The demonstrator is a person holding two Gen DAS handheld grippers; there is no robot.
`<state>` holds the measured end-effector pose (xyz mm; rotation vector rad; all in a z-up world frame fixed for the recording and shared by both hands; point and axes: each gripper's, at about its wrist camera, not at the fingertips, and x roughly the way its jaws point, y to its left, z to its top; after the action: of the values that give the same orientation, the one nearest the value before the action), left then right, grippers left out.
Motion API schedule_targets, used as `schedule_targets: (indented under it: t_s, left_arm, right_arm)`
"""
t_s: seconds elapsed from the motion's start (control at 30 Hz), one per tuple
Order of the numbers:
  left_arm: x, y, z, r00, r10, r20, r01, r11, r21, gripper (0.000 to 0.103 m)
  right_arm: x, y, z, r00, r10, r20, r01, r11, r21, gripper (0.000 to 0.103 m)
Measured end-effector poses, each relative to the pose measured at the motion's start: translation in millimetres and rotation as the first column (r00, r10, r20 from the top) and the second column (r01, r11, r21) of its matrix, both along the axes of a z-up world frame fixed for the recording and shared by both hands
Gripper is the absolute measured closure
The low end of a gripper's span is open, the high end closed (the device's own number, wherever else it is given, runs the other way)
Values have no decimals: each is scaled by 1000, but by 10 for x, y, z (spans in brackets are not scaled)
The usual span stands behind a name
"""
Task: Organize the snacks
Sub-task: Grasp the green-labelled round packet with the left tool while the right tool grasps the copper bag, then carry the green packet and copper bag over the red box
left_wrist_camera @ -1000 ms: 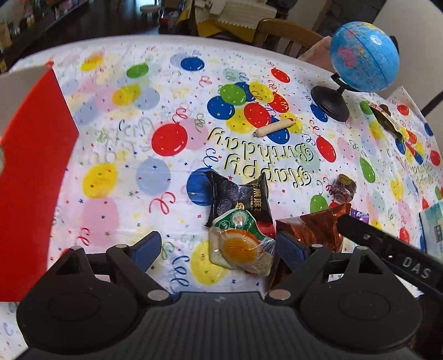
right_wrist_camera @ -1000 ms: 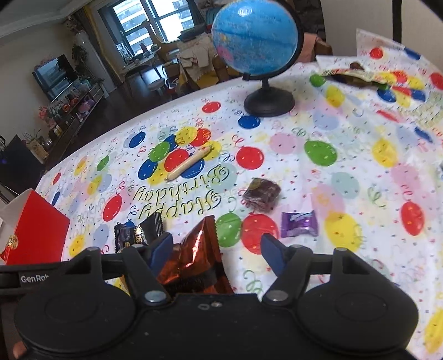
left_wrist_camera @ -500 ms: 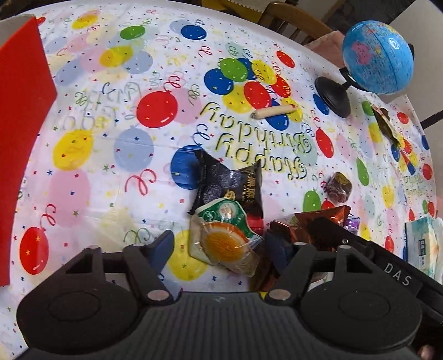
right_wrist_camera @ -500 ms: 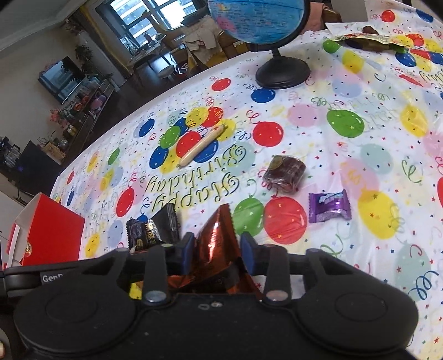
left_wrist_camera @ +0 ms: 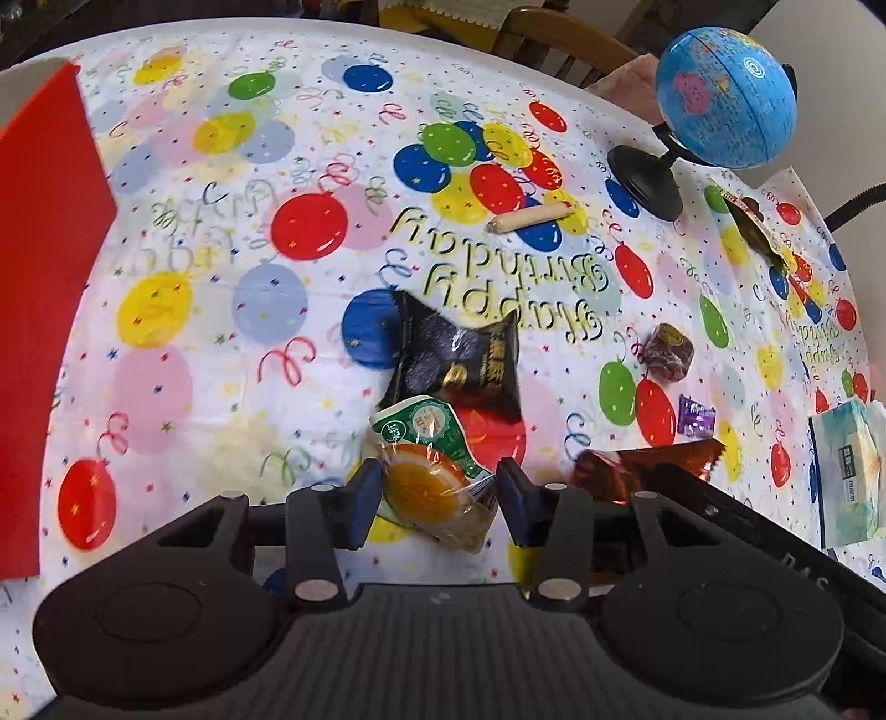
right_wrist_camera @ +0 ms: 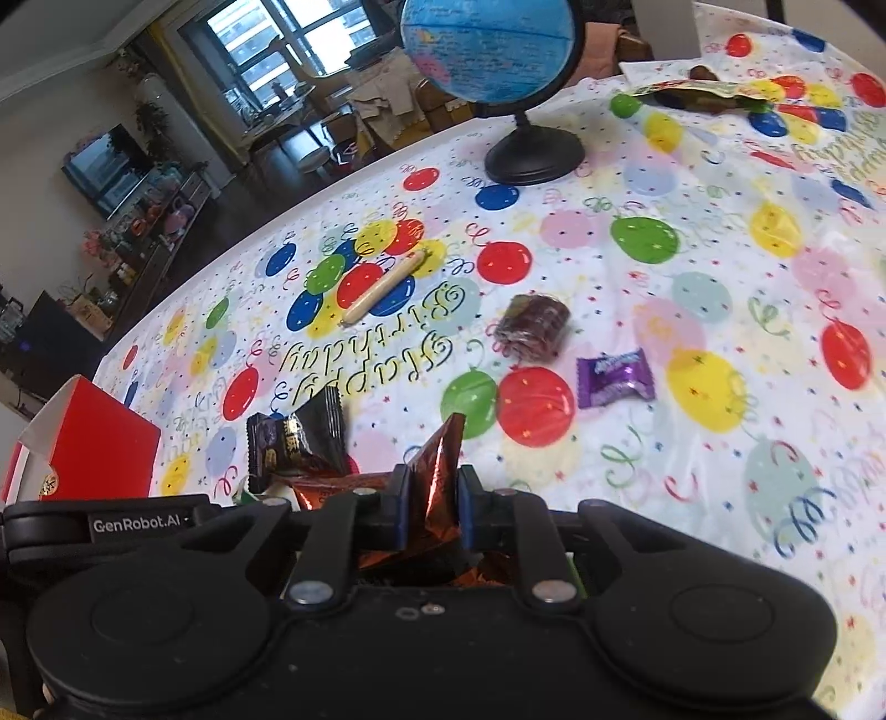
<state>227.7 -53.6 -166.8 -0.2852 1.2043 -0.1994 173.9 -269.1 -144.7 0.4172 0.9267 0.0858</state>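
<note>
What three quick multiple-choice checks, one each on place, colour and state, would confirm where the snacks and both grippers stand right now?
1. The purple candy lies:
A. beside the dark round snack
B. inside the red box
C. under the globe

2. The packet between the left gripper's fingers is:
A. solid purple
B. green and orange
C. plain silver

3. The right gripper is:
A. wide open
B. out of view
C. shut on the copper foil packet

Answers: 1 A, they sit next to each other on the cloth; 2 B, green top, orange centre; 3 C, foil pinched between the pads.
</note>
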Motion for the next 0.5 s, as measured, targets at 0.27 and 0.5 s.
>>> schedule_targets:
  t_s: [0.27,0.5]
  left_arm:
    - [-298,105,130,1000,-14,1,14,1000,26,59]
    - [-574,256,350,999,-12,44,11,1000,28,59]
  right_arm:
    - [-336,97,175,1000,3,22,-3,1000,-29,88]
    - [-625,200,331,999,5,44,-4,1000,-30,88]
